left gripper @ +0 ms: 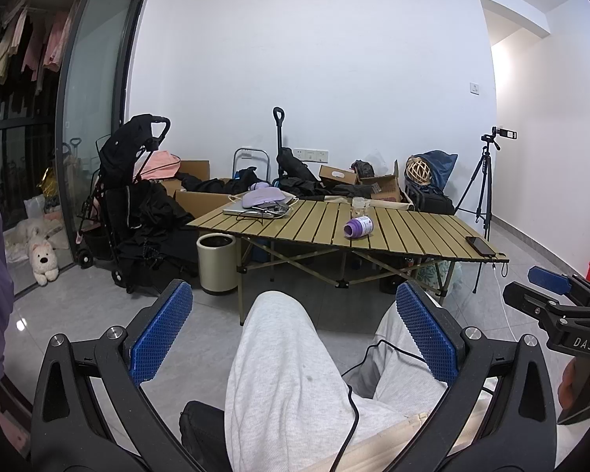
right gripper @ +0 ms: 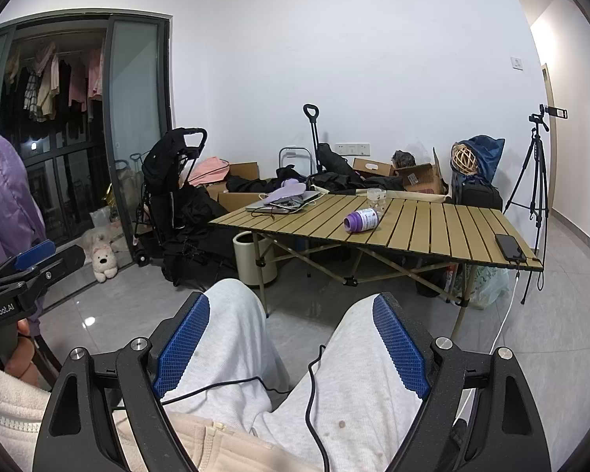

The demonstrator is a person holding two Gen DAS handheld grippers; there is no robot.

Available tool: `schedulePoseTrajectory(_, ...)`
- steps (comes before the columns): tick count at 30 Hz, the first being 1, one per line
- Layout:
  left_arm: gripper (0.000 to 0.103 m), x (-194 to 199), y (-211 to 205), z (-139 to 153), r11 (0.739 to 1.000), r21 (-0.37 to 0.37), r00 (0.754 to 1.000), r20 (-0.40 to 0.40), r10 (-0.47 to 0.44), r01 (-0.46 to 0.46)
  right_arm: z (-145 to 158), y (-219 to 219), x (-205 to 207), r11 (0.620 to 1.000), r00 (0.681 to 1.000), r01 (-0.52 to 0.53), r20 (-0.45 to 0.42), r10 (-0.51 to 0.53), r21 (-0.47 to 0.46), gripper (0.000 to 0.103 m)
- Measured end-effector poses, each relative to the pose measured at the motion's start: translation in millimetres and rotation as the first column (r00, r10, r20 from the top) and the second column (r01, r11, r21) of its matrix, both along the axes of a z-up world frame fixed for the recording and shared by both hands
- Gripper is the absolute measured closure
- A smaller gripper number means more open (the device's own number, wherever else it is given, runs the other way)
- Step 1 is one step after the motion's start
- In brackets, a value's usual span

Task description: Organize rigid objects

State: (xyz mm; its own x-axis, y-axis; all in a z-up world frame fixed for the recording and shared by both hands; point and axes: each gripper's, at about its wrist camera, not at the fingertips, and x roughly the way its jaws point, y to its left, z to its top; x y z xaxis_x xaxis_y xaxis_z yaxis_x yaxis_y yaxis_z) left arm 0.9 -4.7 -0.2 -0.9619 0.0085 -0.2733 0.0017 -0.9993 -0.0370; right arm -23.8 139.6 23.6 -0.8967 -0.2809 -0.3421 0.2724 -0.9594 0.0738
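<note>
Both grippers hang released over grey-trousered knees, left gripper [left gripper: 294,328] and right gripper [right gripper: 291,340] well short of the folding table [right gripper: 432,232]. Bare floor lies between. Mid-table, a purple bottle [right gripper: 360,220] lies toppled; phone [right gripper: 510,247] at the right edge.

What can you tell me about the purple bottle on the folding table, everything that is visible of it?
The purple bottle is a small, plastic-looking container with a purple cap end and a white label area carrying print too small to read. It lies on its side on the slatted table, near the middle, cap end pointing left. A clear glass jar stands just behind it; whether they touch is unclear. Neither gripper is near it.
</note>
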Motion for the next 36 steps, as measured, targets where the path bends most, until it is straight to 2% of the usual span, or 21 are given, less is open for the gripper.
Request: schedulePoseTrajectory(36, 0.000, -0.5, -1.6, 0.8, 1.000, 0.010, 1.000, 0.007, -0.007, 0.006, -1.7, -0.5, -0.7, 1.000, 1.000, -0.005, 0.008, 0.005, 0.001, 0.014)
